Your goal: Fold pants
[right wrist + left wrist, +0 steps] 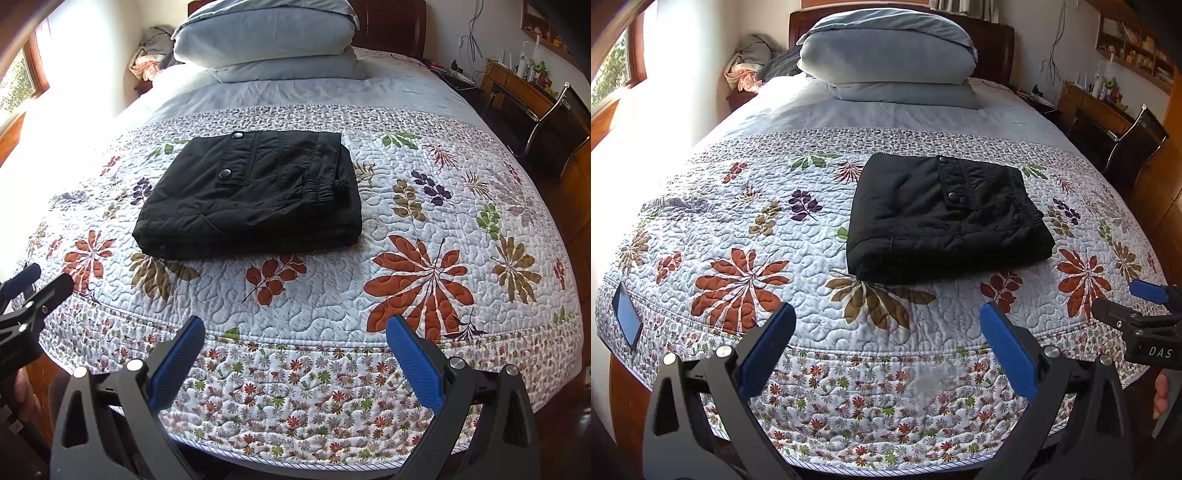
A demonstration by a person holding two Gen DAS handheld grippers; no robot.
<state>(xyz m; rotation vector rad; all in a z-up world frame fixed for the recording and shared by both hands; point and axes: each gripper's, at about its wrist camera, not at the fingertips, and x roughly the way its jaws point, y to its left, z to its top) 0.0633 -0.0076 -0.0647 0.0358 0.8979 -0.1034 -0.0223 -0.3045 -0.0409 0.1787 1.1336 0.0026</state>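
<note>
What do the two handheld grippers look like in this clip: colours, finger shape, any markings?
Both look alike. The left gripper and the right gripper have black, angular plastic frames with triangular cut-outs and silver round bolt heads. Each finger carries a flat blue textured pad. White lettering "DAS" shows on the right gripper's body in the left view. No cables are visible.

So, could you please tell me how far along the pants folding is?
It looks essentially done: the pants lie on the quilt as a compact, squared bundle. Nothing is in hand; the left gripper and right gripper are open and off the fabric, near the bed's foot. At most, a final tidy remains.
</note>
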